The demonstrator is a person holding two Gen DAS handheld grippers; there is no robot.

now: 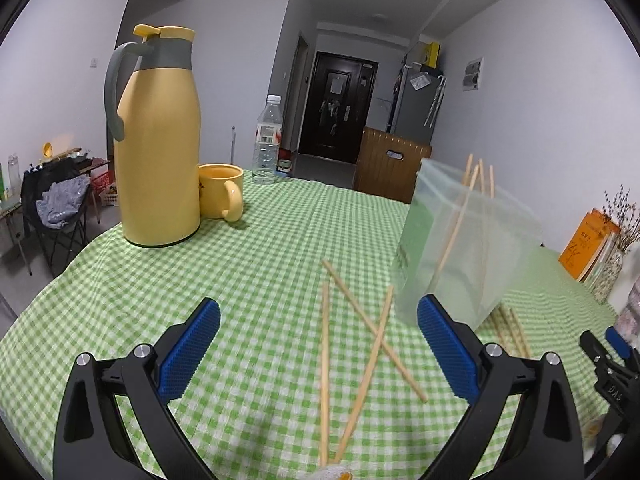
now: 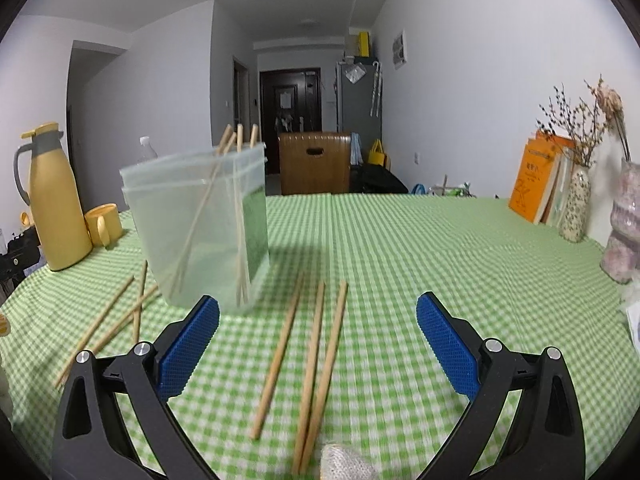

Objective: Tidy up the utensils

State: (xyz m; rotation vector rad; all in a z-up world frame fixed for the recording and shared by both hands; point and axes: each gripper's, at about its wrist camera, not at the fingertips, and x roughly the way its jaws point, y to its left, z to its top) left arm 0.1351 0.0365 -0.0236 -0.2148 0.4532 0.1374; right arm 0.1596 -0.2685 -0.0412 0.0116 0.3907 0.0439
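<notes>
Chopsticks, loose lot one (image 1: 360, 344): three sticks lying flat on the green checked tablecloth (image 1: 248, 264), two of them crossed, straight ahead of my left gripper (image 1: 318, 344), between its fingers as that camera sees them. The left claw stands wide apart and holds nothing.

Chopsticks, loose lot two (image 2: 312, 364): three sticks lying side by side on the cloth, roughly parallel, ahead of my right gripper (image 2: 318, 344). That claw is also spread wide, empty, with nothing between its blue pads (image 2: 188, 348).

Chopsticks, stowed lot (image 2: 236, 184): four or so, leaning inside the clear plastic container (image 2: 192, 232), tips above its rim. The container sits on the cloth between the two loose lots; it looks blurred and somewhat tilted in both views, and I cannot tell whether its base rests flat.

Other items, far left part of the tabletop: yellow thermos jug (image 1: 160, 148) with grey handle, upright; yellow mug (image 1: 220, 192) just beside it; clear water bottle (image 1: 268, 140) behind, near the far edge.

Right edge of the tabletop, by the wall: orange books (image 2: 536, 176) standing, a speckled vase (image 2: 576, 204) of dried stems, a pink bumpy vase (image 2: 624, 228) nearer me.

The right gripper's black frame shows at the lower right of my left view.
</notes>
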